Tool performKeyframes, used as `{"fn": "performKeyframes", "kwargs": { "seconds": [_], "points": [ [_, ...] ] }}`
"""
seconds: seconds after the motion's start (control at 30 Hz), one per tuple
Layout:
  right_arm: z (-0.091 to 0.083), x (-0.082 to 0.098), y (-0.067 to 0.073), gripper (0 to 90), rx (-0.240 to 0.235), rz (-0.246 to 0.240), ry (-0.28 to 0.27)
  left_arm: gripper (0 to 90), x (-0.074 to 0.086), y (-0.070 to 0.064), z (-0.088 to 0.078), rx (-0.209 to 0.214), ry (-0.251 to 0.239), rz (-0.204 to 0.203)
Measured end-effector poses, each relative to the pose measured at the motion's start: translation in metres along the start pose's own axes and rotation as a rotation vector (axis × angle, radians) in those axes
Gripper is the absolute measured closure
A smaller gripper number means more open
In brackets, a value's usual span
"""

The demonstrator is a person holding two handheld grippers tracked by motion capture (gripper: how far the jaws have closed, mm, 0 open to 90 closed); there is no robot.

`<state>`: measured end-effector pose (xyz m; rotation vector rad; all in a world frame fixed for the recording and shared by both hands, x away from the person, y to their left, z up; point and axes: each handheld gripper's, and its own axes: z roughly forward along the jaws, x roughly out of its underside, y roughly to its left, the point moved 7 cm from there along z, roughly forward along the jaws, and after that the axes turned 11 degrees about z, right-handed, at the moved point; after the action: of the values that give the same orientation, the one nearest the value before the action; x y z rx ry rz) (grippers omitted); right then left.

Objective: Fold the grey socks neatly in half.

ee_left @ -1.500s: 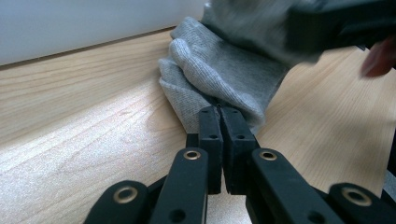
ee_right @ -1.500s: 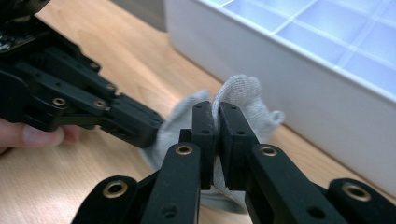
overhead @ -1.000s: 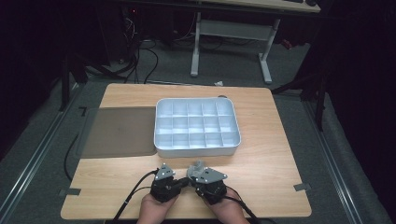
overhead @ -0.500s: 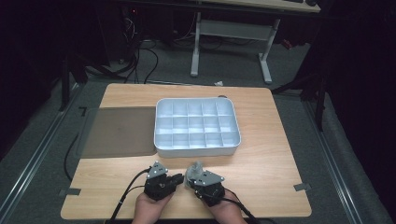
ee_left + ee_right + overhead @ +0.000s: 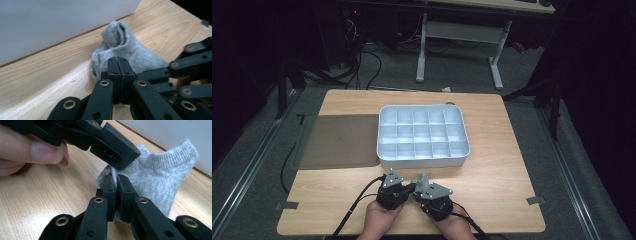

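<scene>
Just in front of the white tray [image 5: 422,137], the grey sock [image 5: 125,50] lies bunched, pinched by both the left gripper [image 5: 117,65] and right gripper [image 5: 117,183]; pulling apart unevenly could slip one thin fold free.

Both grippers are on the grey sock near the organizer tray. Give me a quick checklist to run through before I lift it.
1. Left gripper shut on the grey sock: ok, jaws together with fabric at their tips.
2. Right gripper shut on the sock: ok, fabric pinched between the jaws.
3. Sock free of the white compartment tray: ok, it lies on the table in front of the tray wall.
4. Tray compartments free to receive it: ok, all look empty in the high view.
5. Grip depth: cannot tell, the jaws hide the pinched edge.
</scene>
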<state>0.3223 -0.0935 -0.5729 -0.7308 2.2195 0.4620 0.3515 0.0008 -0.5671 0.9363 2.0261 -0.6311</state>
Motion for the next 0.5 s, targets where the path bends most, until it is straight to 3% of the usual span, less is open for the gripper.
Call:
{"fn": "performKeyframes", "kwargs": {
  "seconds": [0.13, 0.2, 0.23, 0.27, 0.3, 0.4, 0.5],
  "points": [
    [-0.004, -0.001, 0.001, 76.8, -0.029, 0.007, 0.003, 89.9, 0.003, 0.001, 0.002, -0.006, 0.007, 0.009],
    [-0.018, -0.007, 0.001, 78.2, -0.063, 0.037, -0.051, 89.8, 0.004, 0.002, 0.002, -0.008, 0.009, 0.009],
    [-0.018, -0.007, 0.001, 78.2, -0.063, 0.037, -0.051, 89.8, 0.004, 0.002, 0.002, -0.007, 0.008, 0.007],
    [-0.024, -0.011, -0.002, 78.8, -0.063, 0.049, -0.076, 89.8, 0.004, 0.002, 0.002, -0.005, 0.007, 0.006],
    [-0.031, -0.020, -0.009, 79.2, -0.032, 0.045, -0.108, 89.8, 0.004, 0.002, 0.002, -0.004, 0.007, 0.006],
    [-0.028, -0.030, -0.022, 79.5, 0.005, 0.040, -0.103, 89.4, 0.004, 0.002, 0.002, -0.002, 0.008, 0.006],
    [-0.020, -0.030, -0.029, 79.5, 0.013, 0.052, -0.079, 88.6, 0.004, 0.002, 0.002, -0.004, 0.010, 0.011]
  ]
}}
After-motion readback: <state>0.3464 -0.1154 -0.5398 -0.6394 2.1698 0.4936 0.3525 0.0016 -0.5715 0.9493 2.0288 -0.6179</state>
